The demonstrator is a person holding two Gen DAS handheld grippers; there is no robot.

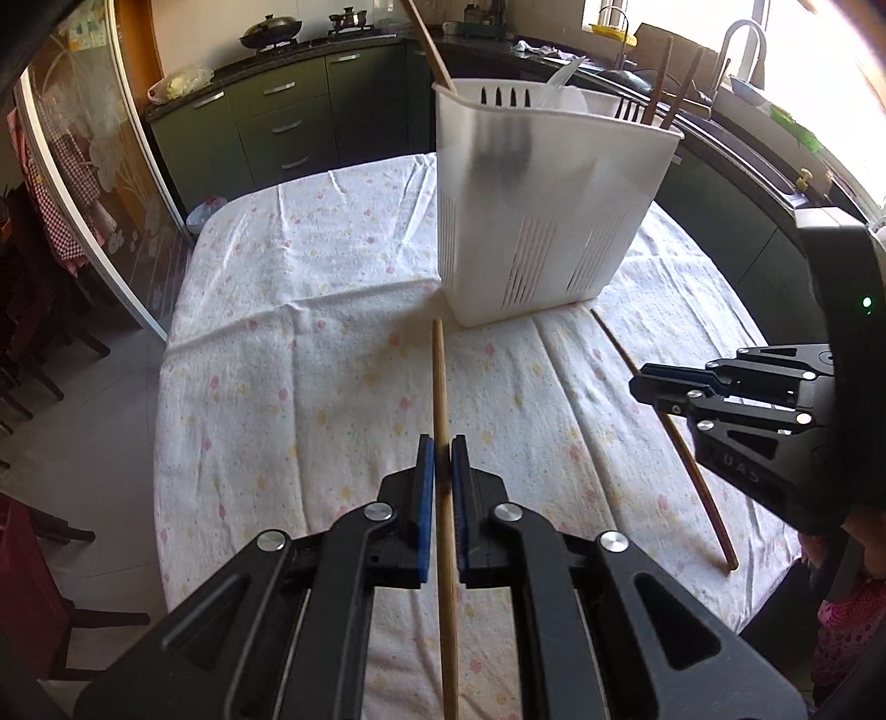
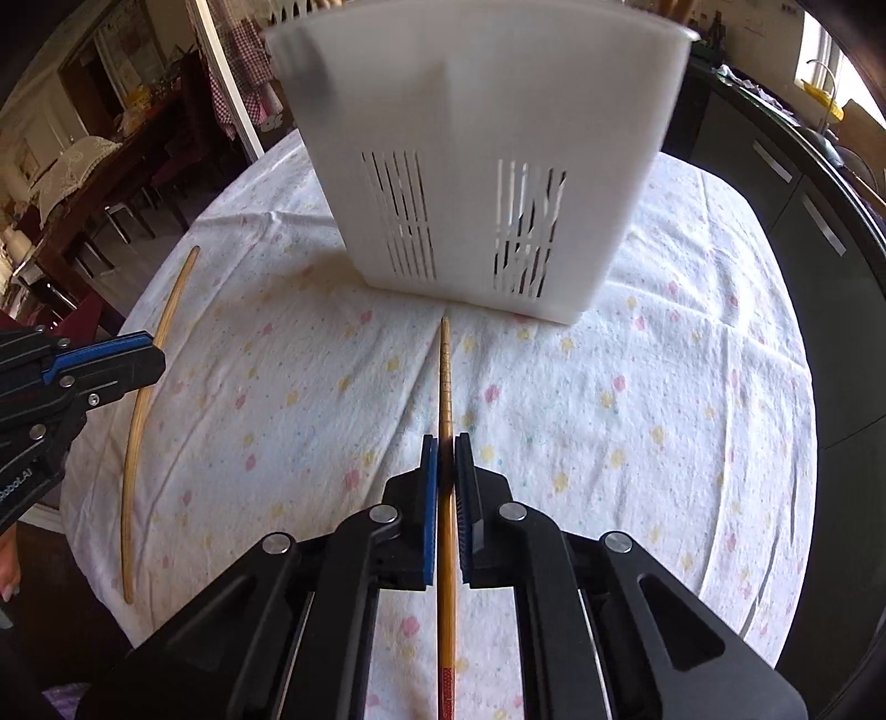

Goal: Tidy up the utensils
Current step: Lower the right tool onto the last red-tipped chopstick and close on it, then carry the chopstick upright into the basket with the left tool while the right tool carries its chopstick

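A white plastic utensil holder stands on the table and holds forks, chopsticks and a wooden utensil. My left gripper is shut on a pale bamboo chopstick that points toward the holder. My right gripper is shut on a darker, ridged chopstick, whose tip lies just short of the holder. In the left wrist view the right gripper sits at the right, over the darker chopstick. In the right wrist view the left gripper sits at the left on the pale chopstick.
The table has a white floral cloth. Kitchen counters with a sink and a stove run behind it. A glass sliding door and dark chairs are on the left.
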